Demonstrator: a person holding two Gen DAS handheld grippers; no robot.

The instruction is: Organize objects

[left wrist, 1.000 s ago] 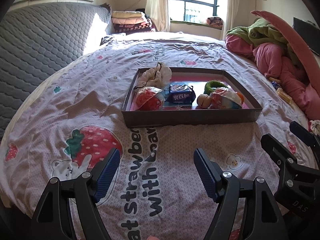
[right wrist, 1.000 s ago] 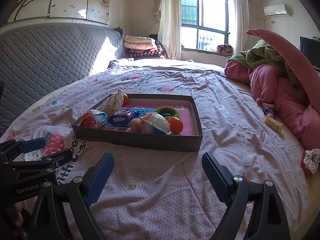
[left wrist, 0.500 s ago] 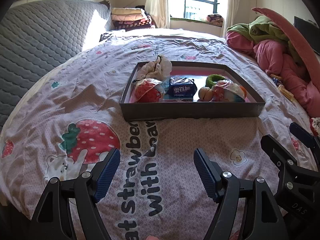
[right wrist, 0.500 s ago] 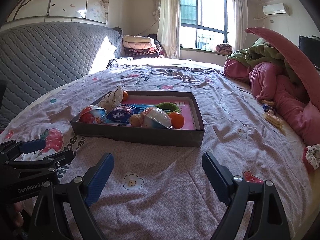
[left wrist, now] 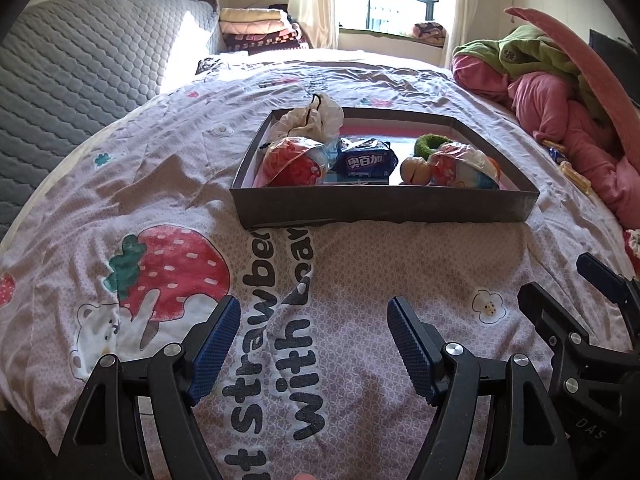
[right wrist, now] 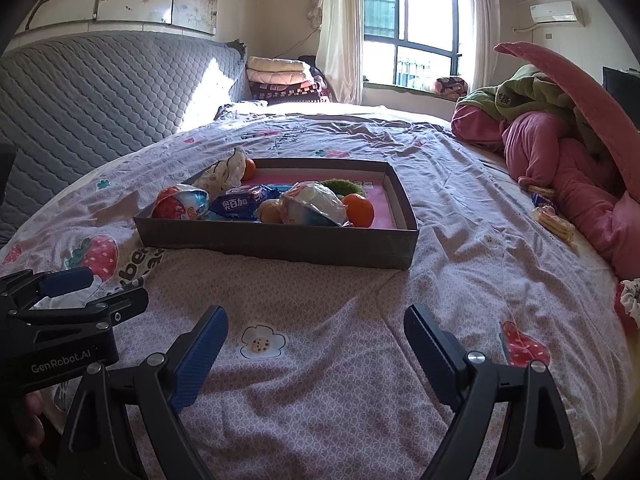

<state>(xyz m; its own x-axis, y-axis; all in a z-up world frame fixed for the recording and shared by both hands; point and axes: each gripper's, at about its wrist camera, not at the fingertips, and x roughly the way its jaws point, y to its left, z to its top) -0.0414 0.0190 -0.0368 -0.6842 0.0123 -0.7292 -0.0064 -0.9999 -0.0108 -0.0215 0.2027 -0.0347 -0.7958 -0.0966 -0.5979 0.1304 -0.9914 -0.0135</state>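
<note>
A grey shallow box sits on the bed. It holds a red snack bag, a blue biscuit pack, a white cloth pouch, a green ring, a clear-wrapped snack and an orange. My left gripper is open and empty over the sheet, short of the box. My right gripper is open and empty, also short of the box.
The strawberry-print bedsheet covers the bed. Pink and green bedding is piled at the right, with loose snack packs beside it. A grey padded headboard lies at the left. Folded blankets lie by the window.
Both grippers have dropped lower and tilted so the box sits higher and flatter in view. Both stay open and empty. Nothing in the box has moved.
</note>
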